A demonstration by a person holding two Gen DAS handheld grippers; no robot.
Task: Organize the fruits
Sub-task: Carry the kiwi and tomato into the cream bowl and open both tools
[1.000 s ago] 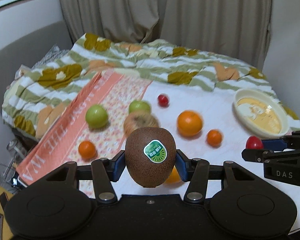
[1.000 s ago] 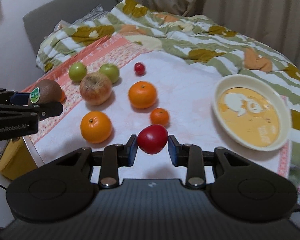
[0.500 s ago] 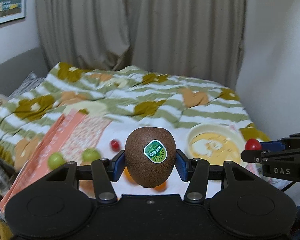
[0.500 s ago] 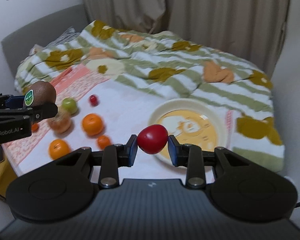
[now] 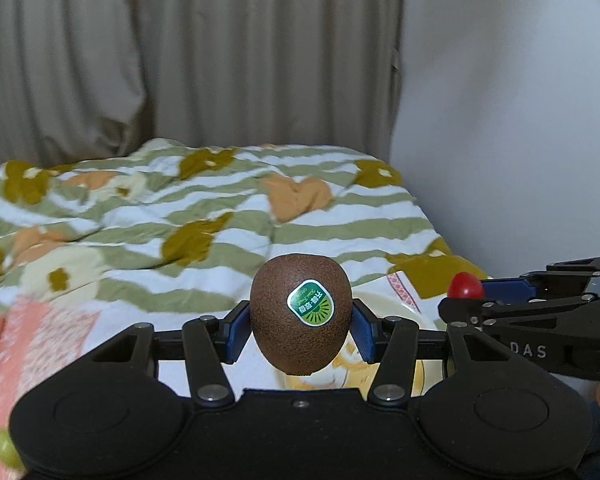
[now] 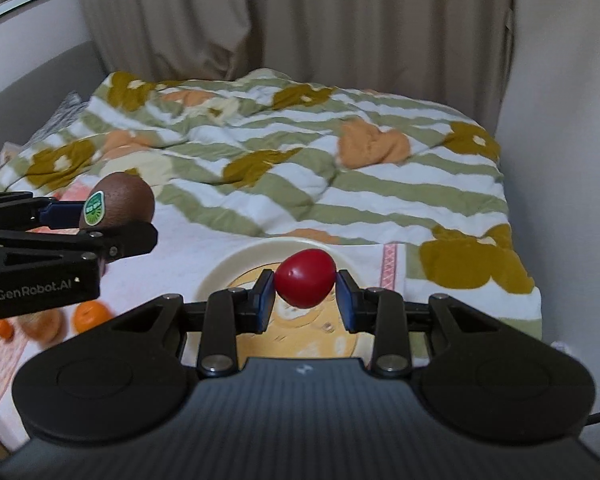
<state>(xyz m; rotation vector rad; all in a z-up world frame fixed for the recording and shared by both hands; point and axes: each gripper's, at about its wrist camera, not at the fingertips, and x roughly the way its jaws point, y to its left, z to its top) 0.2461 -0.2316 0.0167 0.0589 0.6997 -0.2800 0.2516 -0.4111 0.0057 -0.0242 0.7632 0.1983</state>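
My left gripper (image 5: 299, 330) is shut on a brown kiwi (image 5: 296, 304) with a green sticker, held in the air above the cream plate (image 5: 396, 300). My right gripper (image 6: 305, 296) is shut on a small red tomato (image 6: 305, 283), held above the same plate (image 6: 236, 264), which has a yellow picture inside. The kiwi also shows in the right wrist view (image 6: 118, 204) at the left, and the tomato shows in the left wrist view (image 5: 465, 286) at the right. The two grippers are side by side, apart.
Oranges (image 6: 90, 315) and a brownish apple (image 6: 44, 326) lie on the white cloth at the left. A green fruit (image 5: 4, 448) shows at the lower left. A striped quilt (image 6: 300, 160) covers the bed behind. Curtain and wall stand beyond.
Both grippers have swung right and forward with their fruit, from over the loose fruits to over the plate. The loose fruits have slid to the left edge of both views.
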